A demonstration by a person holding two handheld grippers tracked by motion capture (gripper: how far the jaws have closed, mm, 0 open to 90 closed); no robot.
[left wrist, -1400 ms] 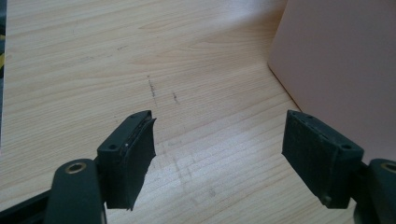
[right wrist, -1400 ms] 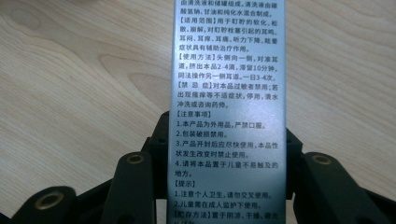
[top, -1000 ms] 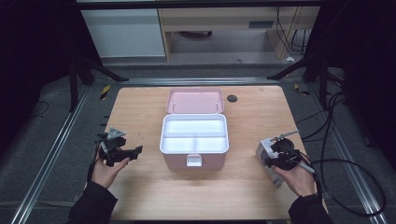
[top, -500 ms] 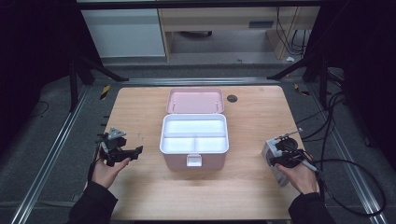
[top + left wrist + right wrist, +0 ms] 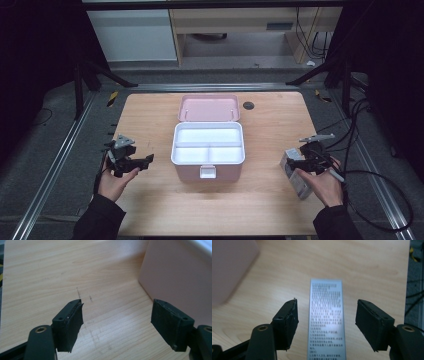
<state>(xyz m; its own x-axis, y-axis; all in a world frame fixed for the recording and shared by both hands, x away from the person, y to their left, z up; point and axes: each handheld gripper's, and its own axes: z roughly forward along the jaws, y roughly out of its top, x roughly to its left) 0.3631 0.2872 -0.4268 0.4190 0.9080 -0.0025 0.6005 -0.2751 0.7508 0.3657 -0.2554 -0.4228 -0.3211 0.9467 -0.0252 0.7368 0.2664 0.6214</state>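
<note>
A pink box (image 5: 208, 150) with a white divided inside stands open in the middle of the table, its lid (image 5: 208, 108) laid back. A small silver carton (image 5: 326, 317) printed with text lies flat on the wood at the right (image 5: 295, 176). My right gripper (image 5: 327, 323) hangs over it, and its jaws have just been opening; they stand wide apart on either side of the carton without touching it. My left gripper (image 5: 117, 325) is open and empty near the box's pink wall (image 5: 175, 277), at the table's left (image 5: 131, 161).
A round black grommet (image 5: 248, 105) sits in the tabletop behind the lid. Cables (image 5: 370, 200) trail off the table's right edge. Metal rails (image 5: 55, 165) run along both sides of the table.
The right hand has drifted right and lifted a little. Its jaws have parted from the silver carton, which now lies on the table. The left hand has stayed put.
</note>
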